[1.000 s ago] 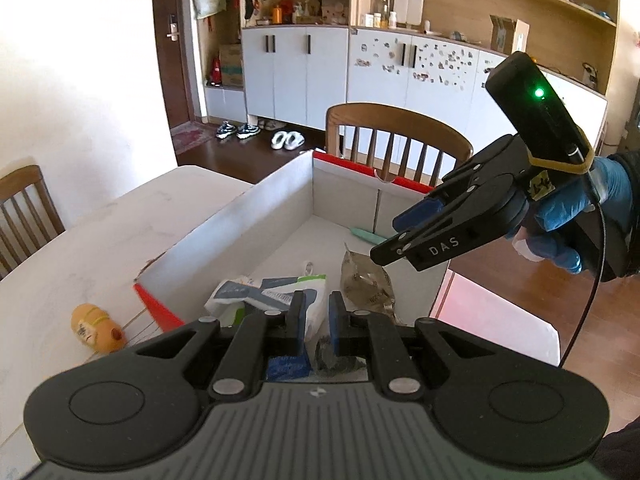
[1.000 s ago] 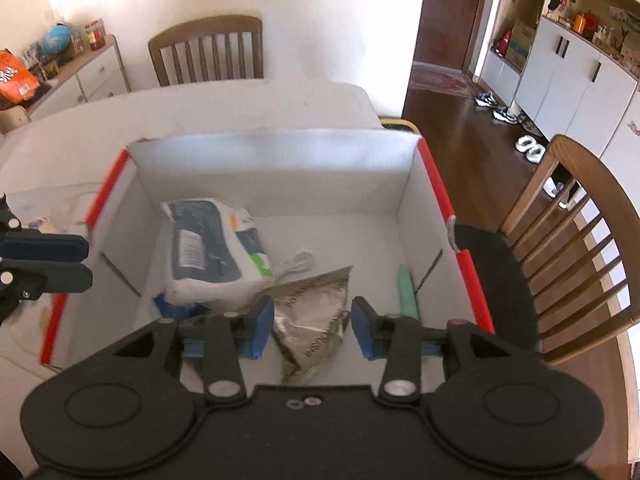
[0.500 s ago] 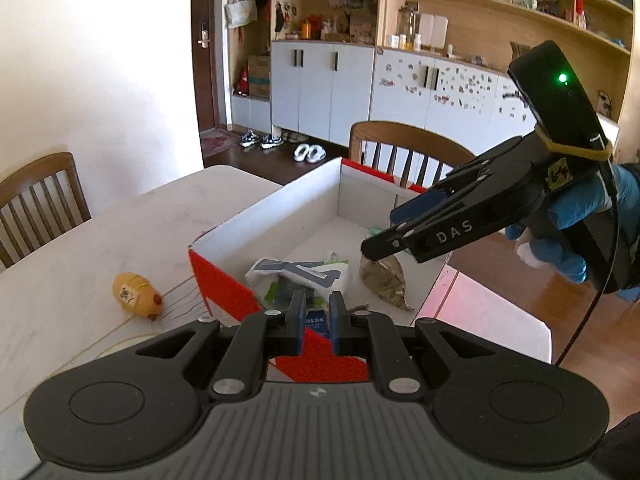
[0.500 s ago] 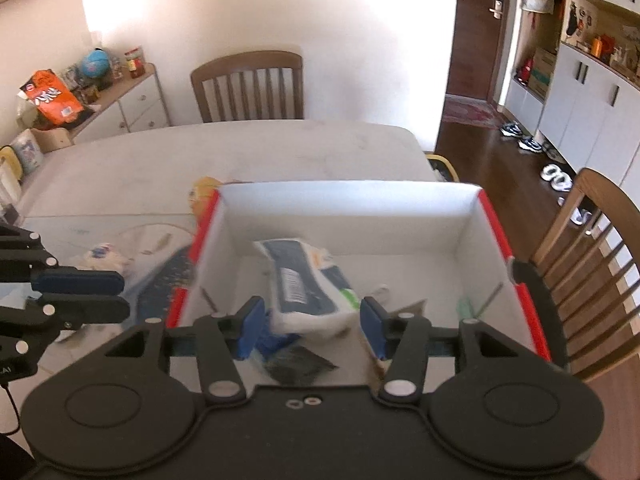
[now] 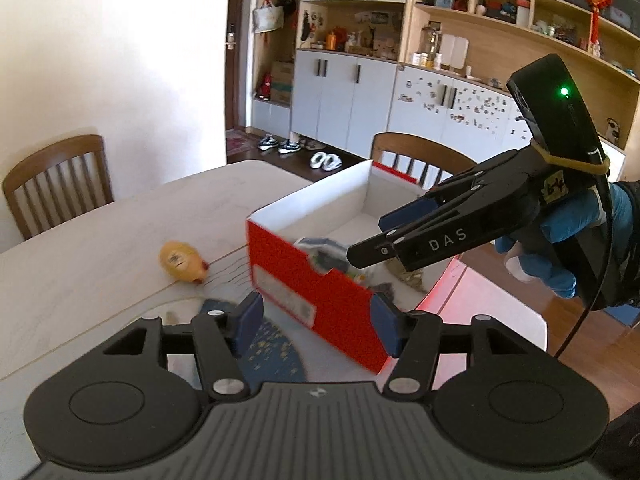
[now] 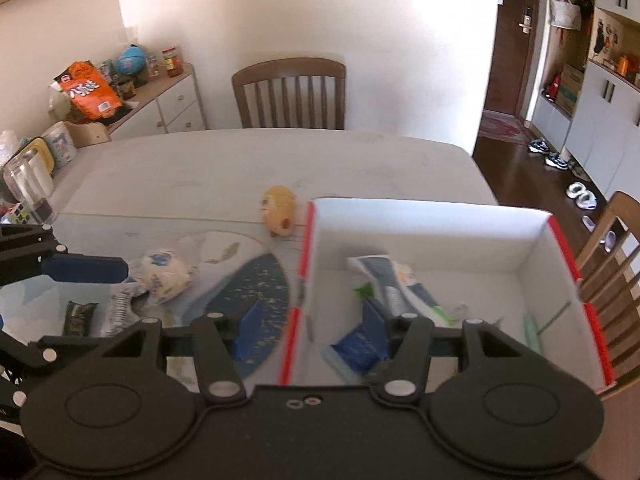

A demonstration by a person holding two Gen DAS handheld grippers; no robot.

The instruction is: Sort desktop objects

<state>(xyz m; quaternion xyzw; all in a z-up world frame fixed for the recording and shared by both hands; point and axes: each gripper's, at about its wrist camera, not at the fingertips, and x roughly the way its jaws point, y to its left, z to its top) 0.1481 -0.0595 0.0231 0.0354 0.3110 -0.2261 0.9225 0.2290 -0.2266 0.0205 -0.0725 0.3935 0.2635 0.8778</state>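
Observation:
A red box (image 5: 312,292) with white inner walls (image 6: 420,232) stands on the pale table. It holds a tissue pack (image 6: 394,280), a blue packet (image 6: 356,350) and a green stick (image 6: 532,332). My left gripper (image 5: 318,324) hovers before the box's near red wall, its jaws opening with nothing gripped. My right gripper (image 6: 312,326) hangs over the box's left wall, jaws opening and empty; it also shows as my right gripper (image 5: 380,236) above the box. Left of the box lie a yellow toy (image 6: 280,210), a white crumpled bag (image 6: 164,276) and a dark packet (image 6: 78,316).
A blue patterned mat (image 6: 260,296) lies under glass by the box. A glass jar (image 6: 28,184) stands at the table's left edge. Wooden chairs (image 6: 290,96) stand at the far side and to the right (image 6: 612,264). A gloved hand (image 5: 572,224) holds the right gripper.
Both grippers have drawn back from over the box's inside toward its near wall. The left jaws, shut before, now stand apart. The right jaws have spread wider.

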